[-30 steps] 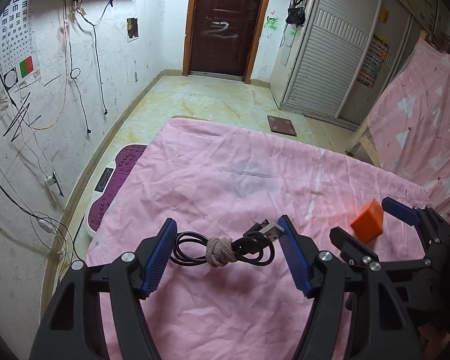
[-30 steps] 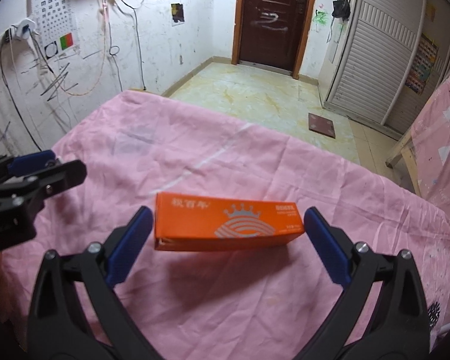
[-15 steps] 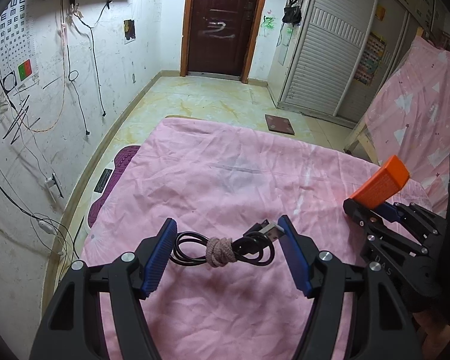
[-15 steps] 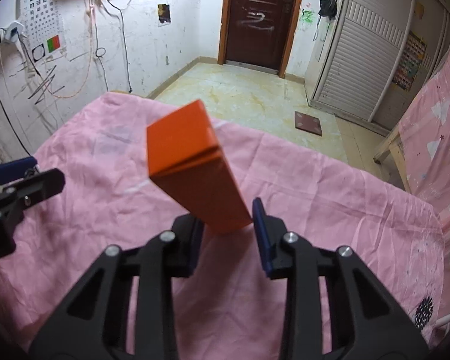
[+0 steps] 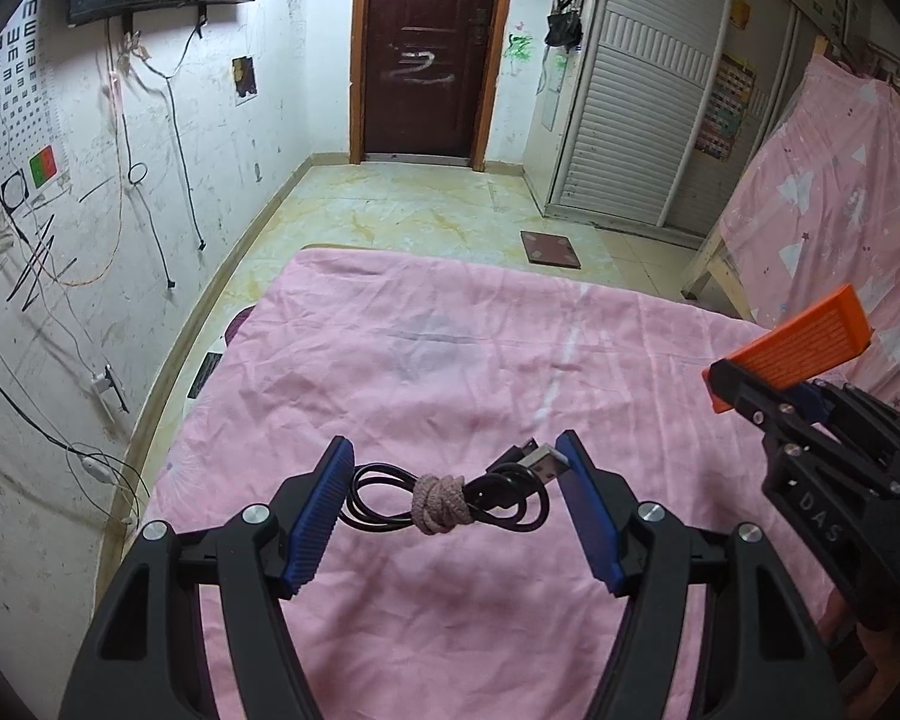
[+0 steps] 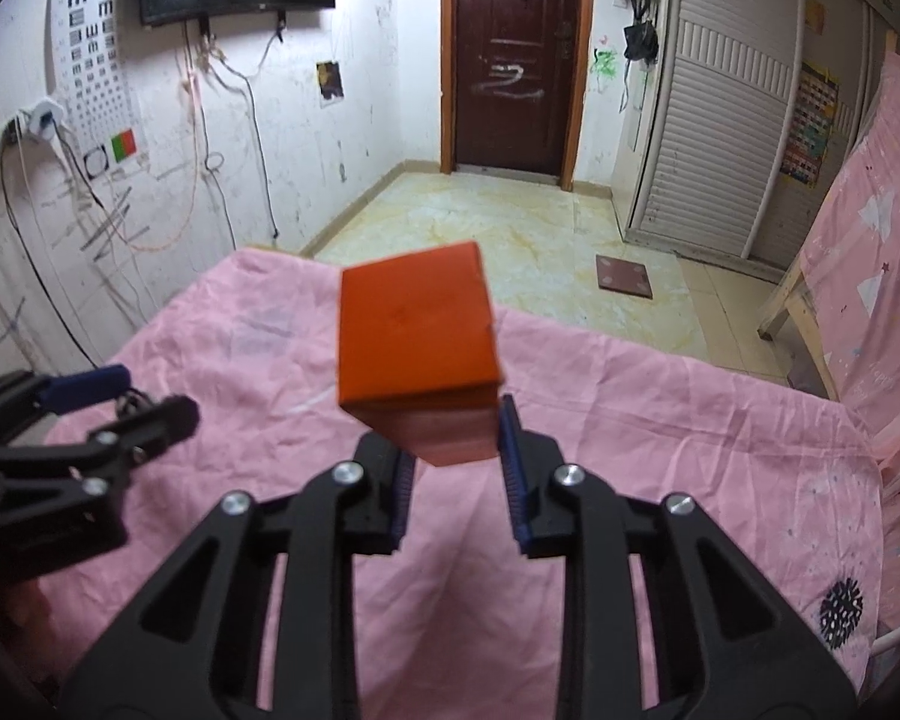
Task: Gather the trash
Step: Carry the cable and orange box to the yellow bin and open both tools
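Observation:
A coiled black USB cable tied with a pink band hangs just above the pink bedsheet, spanning the blue pads of my left gripper, which is shut on it. My right gripper is shut on one end of an orange cardboard box. The box is lifted off the sheet and sticks up and forward from the jaws. In the left wrist view the orange box and the right gripper show at the right edge. The left gripper appears at the left of the right wrist view.
The bed's far edge meets a tiled floor leading to a dark door. A brown scale lies on the floor. A white wardrobe and a pink-draped frame stand on the right; a wall with cables runs on the left.
The right gripper closed on the orange box, which lay flat on the sheet, and lifted it so it tips end-up. The left gripper kept the cable and rose slightly.

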A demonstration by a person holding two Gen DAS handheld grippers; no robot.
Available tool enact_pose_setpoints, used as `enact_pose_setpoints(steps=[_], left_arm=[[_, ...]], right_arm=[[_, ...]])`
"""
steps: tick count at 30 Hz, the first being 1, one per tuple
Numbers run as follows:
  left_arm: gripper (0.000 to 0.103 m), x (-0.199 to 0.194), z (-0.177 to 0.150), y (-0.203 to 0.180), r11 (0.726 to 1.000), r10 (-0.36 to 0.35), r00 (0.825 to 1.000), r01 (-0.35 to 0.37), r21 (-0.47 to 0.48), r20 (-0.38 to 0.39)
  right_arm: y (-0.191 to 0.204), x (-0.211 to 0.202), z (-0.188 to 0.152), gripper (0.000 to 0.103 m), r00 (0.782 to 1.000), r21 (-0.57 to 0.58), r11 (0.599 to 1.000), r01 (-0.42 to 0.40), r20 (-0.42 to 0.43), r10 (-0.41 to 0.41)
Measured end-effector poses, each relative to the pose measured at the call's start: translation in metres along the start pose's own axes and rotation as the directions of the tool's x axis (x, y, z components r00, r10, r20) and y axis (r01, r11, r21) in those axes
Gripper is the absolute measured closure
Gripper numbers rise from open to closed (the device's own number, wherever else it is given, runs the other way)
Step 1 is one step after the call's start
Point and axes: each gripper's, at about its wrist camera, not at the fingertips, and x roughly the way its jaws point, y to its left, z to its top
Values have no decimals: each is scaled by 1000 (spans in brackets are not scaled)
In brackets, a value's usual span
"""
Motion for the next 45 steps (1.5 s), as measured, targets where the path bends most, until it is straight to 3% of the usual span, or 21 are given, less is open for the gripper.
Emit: enact_pose_setpoints(steps=[11,24,38,45], left_arm=[[41,-24,-5,-56,996,-31,999,28,86,32],[41,-44,-23,-145,972,-111,993,99,214,42],[41,-55,-42,-216,937,-151,988,132,323,36],[41,-55,-50,-242,921,-157,987,137,364,26]], right_arm=[[-43,-59,-15,79,995,85,996,14,101,-22],[-130,-138,-67,79,974,231,965,121,162,-161],[-233,-198,-150,79,928,440,864,245,152,-340],[-270,-211,-184,78,916,521,813,260,132,-378]])
